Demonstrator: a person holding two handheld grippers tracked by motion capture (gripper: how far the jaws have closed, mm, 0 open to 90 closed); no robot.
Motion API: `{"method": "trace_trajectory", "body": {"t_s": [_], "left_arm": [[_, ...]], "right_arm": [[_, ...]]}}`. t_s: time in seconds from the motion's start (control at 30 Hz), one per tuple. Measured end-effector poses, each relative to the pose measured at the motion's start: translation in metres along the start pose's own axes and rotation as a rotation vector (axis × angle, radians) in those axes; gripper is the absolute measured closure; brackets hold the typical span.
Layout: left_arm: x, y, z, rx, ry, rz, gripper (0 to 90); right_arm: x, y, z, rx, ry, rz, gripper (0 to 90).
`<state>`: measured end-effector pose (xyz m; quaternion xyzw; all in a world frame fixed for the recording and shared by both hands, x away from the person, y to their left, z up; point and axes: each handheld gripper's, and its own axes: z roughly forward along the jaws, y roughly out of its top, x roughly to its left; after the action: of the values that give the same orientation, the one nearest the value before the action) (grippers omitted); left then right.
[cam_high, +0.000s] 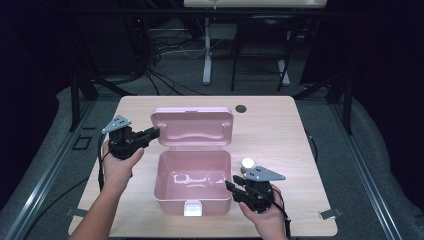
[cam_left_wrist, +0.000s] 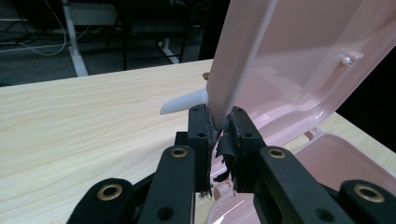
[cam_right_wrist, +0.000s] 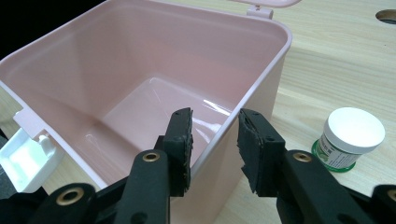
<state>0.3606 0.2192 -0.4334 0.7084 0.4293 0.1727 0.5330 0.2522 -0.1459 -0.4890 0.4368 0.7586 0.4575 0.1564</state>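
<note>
Pink plastic box (cam_high: 192, 185): light, stiff, slick. Left gripper (cam_left_wrist: 223, 122) pinching lid (cam_high: 192, 126) edge; right gripper (cam_right_wrist: 214, 140) jaws straddling front wall, spread, not pressing.

There is one pink box (cam_high: 192, 182) with one open lid (cam_high: 192, 126), one small white-capped jar (cam_high: 247, 164), two handheld grippers, all on one wooden table (cam_high: 280, 135).

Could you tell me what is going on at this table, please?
A person works on a pink box with a pair of tongs in each hand. The left tongs pinch the edge of its raised lid. The right tongs straddle the box's near corner wall, not squeezing it. A small white-capped jar stands beside the box.
</note>
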Motion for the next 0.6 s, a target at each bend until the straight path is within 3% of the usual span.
{"method": "trace_trajectory", "body": {"t_s": [0.6], "left_arm": [[0.0058, -0.0044, 0.0075, 0.015, 0.002, -0.022, 83.1]], "right_arm": [[0.0002, -0.0006, 0.0009, -0.002, -0.002, 0.002, 64.5]]}}
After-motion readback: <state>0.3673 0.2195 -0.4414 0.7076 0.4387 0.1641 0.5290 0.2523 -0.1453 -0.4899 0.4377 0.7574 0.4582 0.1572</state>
